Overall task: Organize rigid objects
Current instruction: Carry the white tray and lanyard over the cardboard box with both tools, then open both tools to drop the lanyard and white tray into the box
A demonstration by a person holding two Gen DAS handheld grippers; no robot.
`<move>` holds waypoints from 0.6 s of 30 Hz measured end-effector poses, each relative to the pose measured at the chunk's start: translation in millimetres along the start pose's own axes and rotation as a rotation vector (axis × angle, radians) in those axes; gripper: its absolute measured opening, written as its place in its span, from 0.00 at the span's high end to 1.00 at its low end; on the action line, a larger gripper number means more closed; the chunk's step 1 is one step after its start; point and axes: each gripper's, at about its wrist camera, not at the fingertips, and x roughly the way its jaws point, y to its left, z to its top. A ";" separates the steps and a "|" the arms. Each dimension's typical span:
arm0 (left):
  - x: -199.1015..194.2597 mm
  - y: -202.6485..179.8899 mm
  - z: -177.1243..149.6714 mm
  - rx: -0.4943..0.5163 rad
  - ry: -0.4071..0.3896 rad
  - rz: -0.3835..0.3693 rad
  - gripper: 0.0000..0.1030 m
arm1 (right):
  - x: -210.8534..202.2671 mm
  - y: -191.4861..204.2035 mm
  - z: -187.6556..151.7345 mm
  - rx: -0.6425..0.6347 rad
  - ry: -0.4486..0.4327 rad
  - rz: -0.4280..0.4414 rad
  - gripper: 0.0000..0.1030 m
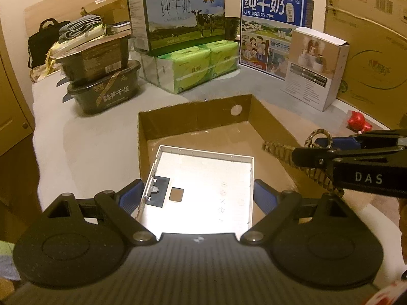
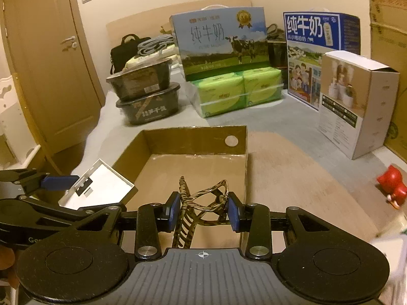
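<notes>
The largest thing you were working toward was the open cardboard box [image 2: 237, 170], lying on the pale surface in front of the stacked milk cartons [image 1: 183, 16] and tissue packs [image 1: 201, 63]; it looked empty on the inside.

Next in size was the flat white tray [image 1: 203, 180], which you carried in your left gripper [image 1: 199, 198]. Its fingers stood spread very wide, one blue pad on each of the tray's two side edges, gripping it across its width. The tray hung over the box's near left part. I judged it light, stiff and thin-walled, so a hold on the opposite rims suited it, though smooth plastic could slip if you tilted it steeply. That gripper pointed forward and down toward the box floor.

Smaller was the tortoiseshell hair claw [image 2: 203, 203], clamped in your right gripper [image 2: 203, 211]. Its fingers were drawn in narrow, pads pressing the clip's two sides. It hovered above the box's near right portion. It looked hard, light and somewhat brittle at the teeth, best held across the body as you did. That gripper also angled downward, crossing in from the right beside the tray.
</notes>
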 end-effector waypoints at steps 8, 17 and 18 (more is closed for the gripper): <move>34.1 5.0 15.3 0.029 0.000 0.000 0.12 | 35.1 -8.2 16.4 -0.024 0.007 -0.007 0.84; 42.6 9.6 17.5 0.026 -0.002 0.011 0.12 | 33.4 -15.0 25.4 -0.007 -0.030 0.013 0.83; 40.2 8.7 17.0 0.032 -0.008 0.013 0.11 | 31.1 -14.8 24.9 -0.008 -0.029 0.009 0.83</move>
